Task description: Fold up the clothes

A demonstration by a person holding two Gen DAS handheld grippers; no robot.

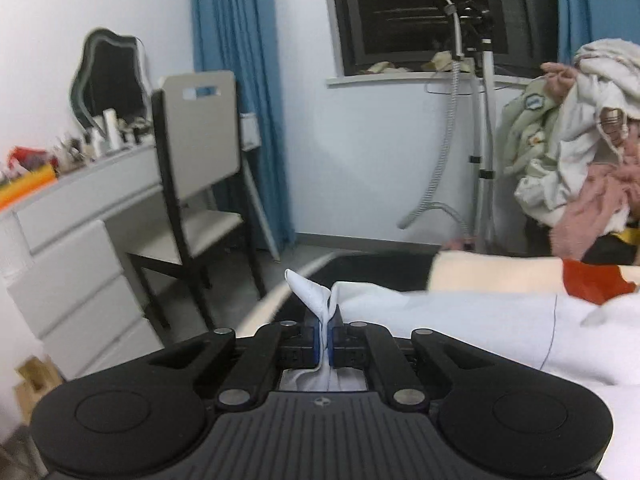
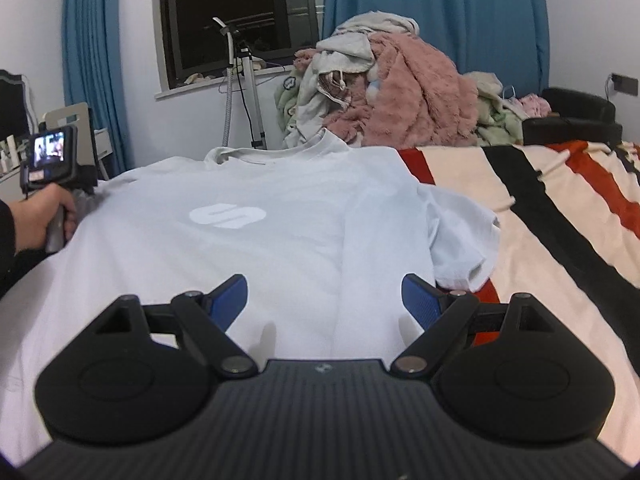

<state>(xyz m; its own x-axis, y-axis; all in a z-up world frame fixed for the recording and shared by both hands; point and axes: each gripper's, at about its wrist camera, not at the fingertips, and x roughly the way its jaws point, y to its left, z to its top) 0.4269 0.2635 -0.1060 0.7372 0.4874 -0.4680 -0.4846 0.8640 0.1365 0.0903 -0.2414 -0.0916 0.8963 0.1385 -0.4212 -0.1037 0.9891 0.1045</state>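
A white T-shirt (image 2: 248,224) with a pale logo lies spread on the striped bed, collar at the far end, right sleeve bunched on the blanket. My right gripper (image 2: 324,300) is open and empty, just above the shirt's near hem. My left gripper (image 1: 325,336) is shut on a pinch of the shirt's white fabric (image 1: 310,292) at the shirt's left edge near the bed's side. In the right wrist view the left gripper's handle and camera (image 2: 52,160) show at the far left, held by a hand.
A striped cream, black and red blanket (image 2: 540,216) covers the bed. A heap of pink and white clothes (image 2: 400,92) stands at the bed's far end. A chair (image 1: 200,184), a drawer desk (image 1: 72,264) and a garment steamer stand (image 1: 484,120) are on the floor beside the bed.
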